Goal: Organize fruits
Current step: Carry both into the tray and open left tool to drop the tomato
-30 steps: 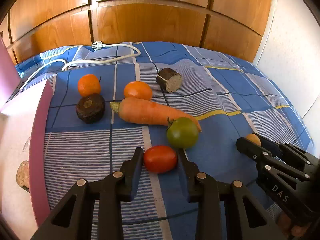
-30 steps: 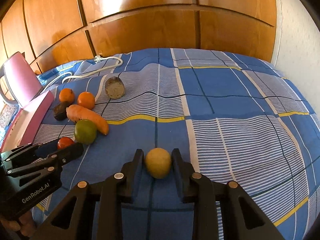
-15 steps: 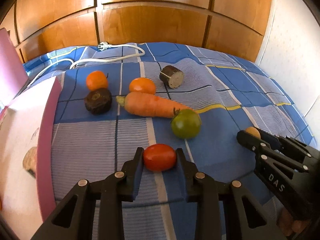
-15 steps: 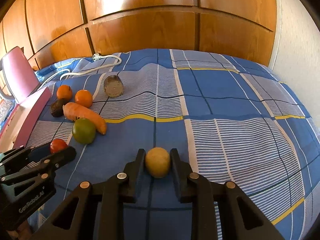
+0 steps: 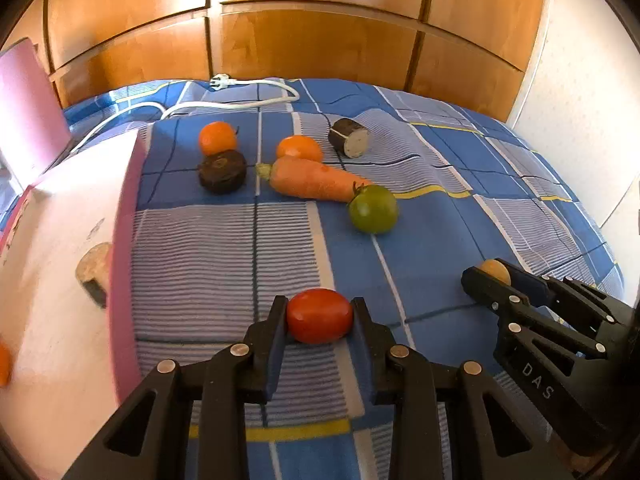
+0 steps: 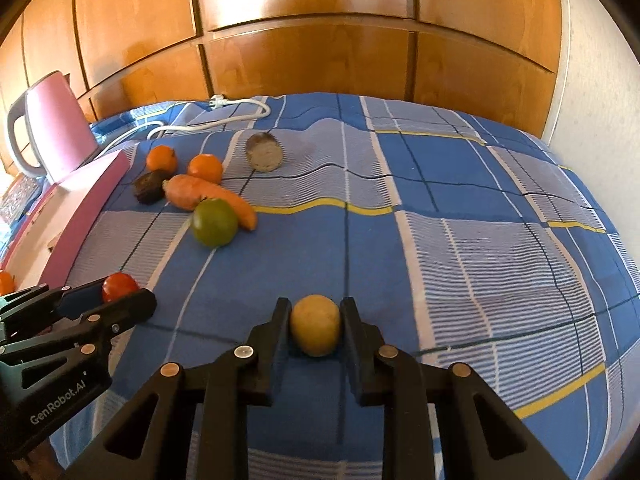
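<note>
My left gripper (image 5: 320, 316) is shut on a red tomato (image 5: 319, 315), held just above the blue checked bedspread. That gripper (image 6: 120, 294) and the tomato (image 6: 119, 285) also show at the lower left of the right wrist view. My right gripper (image 6: 315, 326) is shut on a yellow round fruit (image 6: 315, 330); in the left wrist view it (image 5: 486, 276) appears at the right with the fruit (image 5: 496, 271). On the bed lie a green tomato (image 5: 373, 209), a carrot (image 5: 312, 179), two oranges (image 5: 218, 138) (image 5: 299, 149) and two dark cut pieces (image 5: 222, 165) (image 5: 349, 137).
A pink-rimmed white box (image 5: 124, 216) stands at the left, with a cut piece (image 5: 94, 270) and an orange fruit (image 5: 3, 364) inside. A pink kettle (image 6: 56, 124) and a white power cable (image 5: 240, 100) lie behind. Wooden wardrobe doors (image 5: 320, 48) back the bed.
Both grippers closed onto their fruits. The left one carried the red tomato away from the green tomato and carrot, towards the near side and closer to the pink-rimmed box.
</note>
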